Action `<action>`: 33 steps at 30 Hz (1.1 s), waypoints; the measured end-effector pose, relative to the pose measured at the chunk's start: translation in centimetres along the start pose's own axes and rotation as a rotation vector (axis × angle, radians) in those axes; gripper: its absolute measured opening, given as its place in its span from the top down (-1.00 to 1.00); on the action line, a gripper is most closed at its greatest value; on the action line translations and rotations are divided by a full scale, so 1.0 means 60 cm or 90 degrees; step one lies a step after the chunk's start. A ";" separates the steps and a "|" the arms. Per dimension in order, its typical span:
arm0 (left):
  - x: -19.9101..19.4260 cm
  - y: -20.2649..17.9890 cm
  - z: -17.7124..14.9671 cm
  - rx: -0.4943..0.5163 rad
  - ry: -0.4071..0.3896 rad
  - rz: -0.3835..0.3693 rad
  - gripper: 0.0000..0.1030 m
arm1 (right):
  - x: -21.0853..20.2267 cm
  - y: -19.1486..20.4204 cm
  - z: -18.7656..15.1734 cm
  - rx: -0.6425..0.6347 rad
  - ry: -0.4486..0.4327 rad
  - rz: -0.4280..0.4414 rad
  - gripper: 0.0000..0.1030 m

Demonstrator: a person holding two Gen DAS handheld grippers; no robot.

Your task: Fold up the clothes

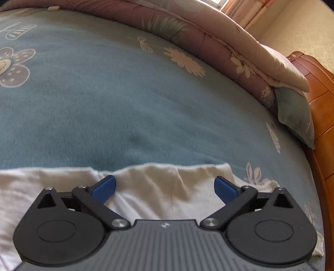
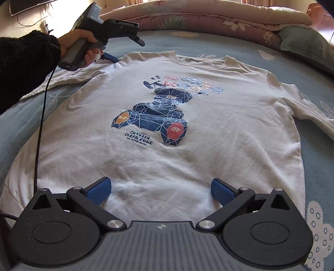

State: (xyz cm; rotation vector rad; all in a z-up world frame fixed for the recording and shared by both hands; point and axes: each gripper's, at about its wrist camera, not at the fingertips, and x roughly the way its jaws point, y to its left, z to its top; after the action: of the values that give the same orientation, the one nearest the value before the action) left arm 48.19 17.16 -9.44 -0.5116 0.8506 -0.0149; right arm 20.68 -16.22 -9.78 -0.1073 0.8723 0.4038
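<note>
A white T-shirt (image 2: 167, 158) with a dark blue bear print (image 2: 154, 116) lies flat, face up, on the bed. My right gripper (image 2: 160, 189) is open just above the shirt's bottom hem, nothing between its blue pads (image 2: 99, 190). My left gripper (image 1: 165, 187) is open over the shirt's shoulder (image 1: 158, 187). In the right wrist view the left gripper (image 2: 129, 51) shows at the far left shoulder beside the collar (image 2: 198, 60), its lower finger touching the cloth, held by a hand (image 2: 81, 44) in a black fuzzy sleeve.
The bed has a blue floral sheet (image 1: 114, 104). A folded pink-and-cream quilt (image 2: 219, 18) and a green pillow (image 2: 309, 48) lie along the far side. A wooden headboard (image 1: 319, 100) stands at the right. A black cable (image 2: 40, 129) trails over the shirt's left edge.
</note>
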 end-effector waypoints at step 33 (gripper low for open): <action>0.066 -0.119 -0.017 0.108 0.075 -0.038 -0.98 | -0.002 0.002 -0.003 -0.014 0.001 -0.007 -1.00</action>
State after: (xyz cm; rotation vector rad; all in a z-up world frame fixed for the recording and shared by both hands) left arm 51.47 9.63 -9.71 -0.3796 0.9399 -0.1712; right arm 20.43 -16.19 -9.79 -0.1318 0.8686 0.4030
